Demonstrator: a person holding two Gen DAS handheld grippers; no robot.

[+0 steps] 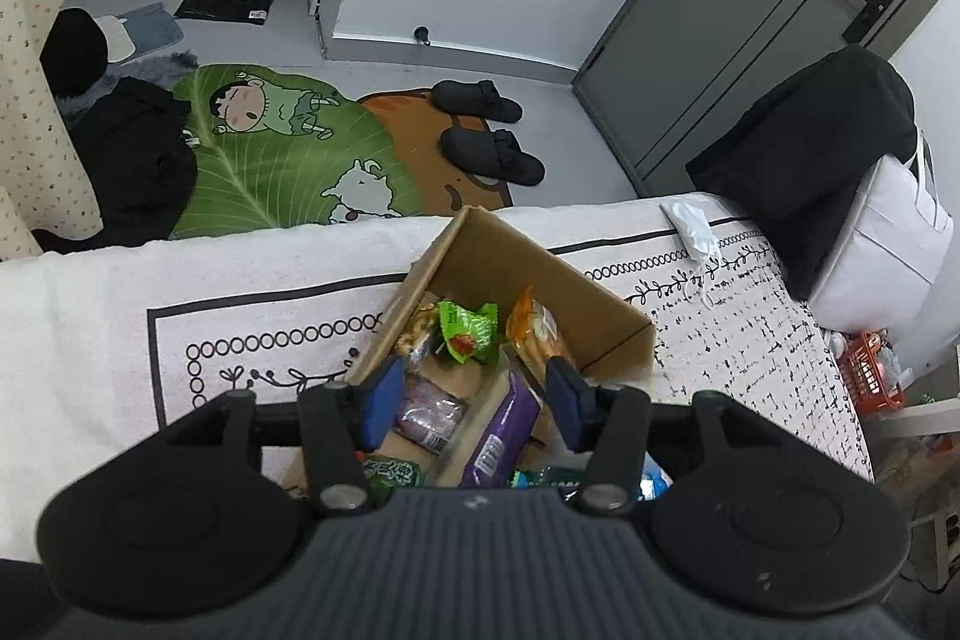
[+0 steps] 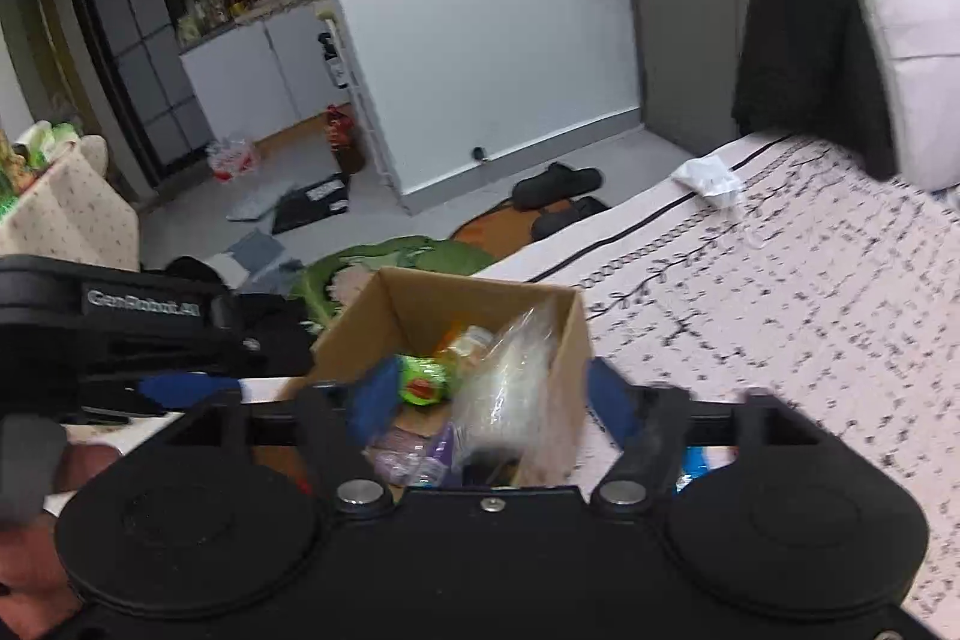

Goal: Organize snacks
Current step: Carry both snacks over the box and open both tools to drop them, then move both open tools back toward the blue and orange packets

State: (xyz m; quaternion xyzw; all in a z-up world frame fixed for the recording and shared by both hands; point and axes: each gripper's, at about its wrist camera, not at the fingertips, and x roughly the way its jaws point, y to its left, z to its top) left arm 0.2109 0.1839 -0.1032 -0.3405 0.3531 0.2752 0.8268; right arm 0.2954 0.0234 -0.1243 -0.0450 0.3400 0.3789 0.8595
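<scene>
1. The cardboard box [image 1: 606,304] sits on the patterned bedspread [image 1: 750,340], collecting snacks [image 1: 468,334] in one place.
2. Left gripper [image 1: 474,400], jaws apart and empty, hovers over the box's 6 o'clock side.
3. Right gripper [image 2: 489,403], jaws apart, frames a clear bag [image 2: 510,388] lying loose inside the box.

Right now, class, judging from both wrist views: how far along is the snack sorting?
Done: several packets already lie in the box on the bed: a green packet, an orange one, a purple one. In hand: nothing; the left gripper and right gripper hang open over the box, and a clear bag sits below the right one's fingers. Left: a blue packet outside the box.
</scene>
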